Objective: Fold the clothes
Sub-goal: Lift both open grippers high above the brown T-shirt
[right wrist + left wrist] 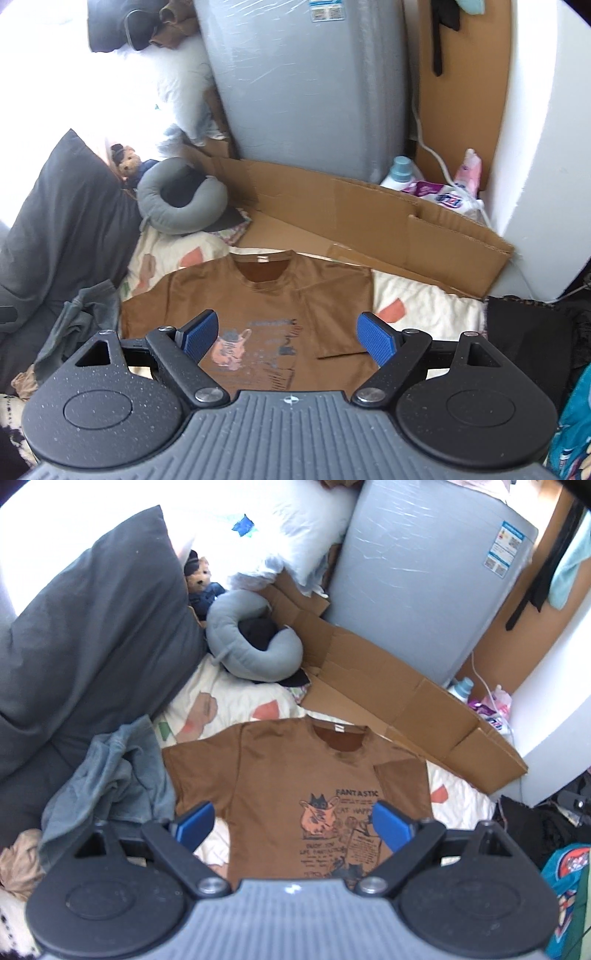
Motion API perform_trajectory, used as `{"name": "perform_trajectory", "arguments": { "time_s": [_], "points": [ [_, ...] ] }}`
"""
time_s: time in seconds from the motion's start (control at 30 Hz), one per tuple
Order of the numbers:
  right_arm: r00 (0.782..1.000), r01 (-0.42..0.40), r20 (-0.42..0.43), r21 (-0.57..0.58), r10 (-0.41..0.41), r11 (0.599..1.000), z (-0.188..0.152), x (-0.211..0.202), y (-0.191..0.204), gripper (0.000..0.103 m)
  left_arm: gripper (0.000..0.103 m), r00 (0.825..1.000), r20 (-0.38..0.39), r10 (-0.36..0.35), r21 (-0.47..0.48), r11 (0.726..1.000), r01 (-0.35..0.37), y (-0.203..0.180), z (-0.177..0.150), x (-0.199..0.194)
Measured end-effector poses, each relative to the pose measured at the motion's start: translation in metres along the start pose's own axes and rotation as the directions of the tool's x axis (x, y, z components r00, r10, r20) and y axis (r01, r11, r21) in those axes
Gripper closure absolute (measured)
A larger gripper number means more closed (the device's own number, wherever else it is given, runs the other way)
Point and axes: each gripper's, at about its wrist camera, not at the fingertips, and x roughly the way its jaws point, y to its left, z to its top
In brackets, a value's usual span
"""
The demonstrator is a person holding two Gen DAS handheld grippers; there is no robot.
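Overhead: left gripper (pixel 293 827) and right gripper (pixel 291 334) both spread wide, empty, above brown T-shirt (pixel 295 771) flat on bed (pixel 229 701); flattened cardboard box (pixel 399 698) along bed's far edge, nothing inside.

Brown t-shirt (pixel 295 771) chest print reads "FANTASTIC" and below it "CAT HAPP", smaller lines unreadable; sticker text on grey appliance (pixel 424 572) illegible.
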Motion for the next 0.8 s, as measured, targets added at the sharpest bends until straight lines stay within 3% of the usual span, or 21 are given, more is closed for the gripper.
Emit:
{"name": "perform_trajectory", "arguments": {
  "time_s": [0.13,0.53,0.67,0.8],
  "points": [
    [0.999,-0.044,-0.014,0.001,0.044,0.999,0.005,0.018,0.02,0.016,0.009,0.998,0.02,0.057,0.017,0.998,-0.057,0.01,0.003,0.002],
    [0.996,-0.077,-0.059,-0.081,0.072,0.994,0.017,0.096,0.081,0.017,0.009,0.998,0.052,0.02,-0.023,1.0,-0.019,0.043,0.001,0.036],
    [0.997,-0.038,-0.076,-0.137,0.028,0.99,0.005,0.134,0.093,0.017,0.009,0.999,0.055,-0.002,-0.066,0.998,0.006,0.053,-0.007,0.057],
    [0.995,-0.05,-0.092,-0.132,0.038,0.99,-0.011,0.169,0.088,0.017,0.009,0.996,0.091,-0.001,-0.103,0.995,0.011,0.059,-0.014,0.072]
  ]
}}
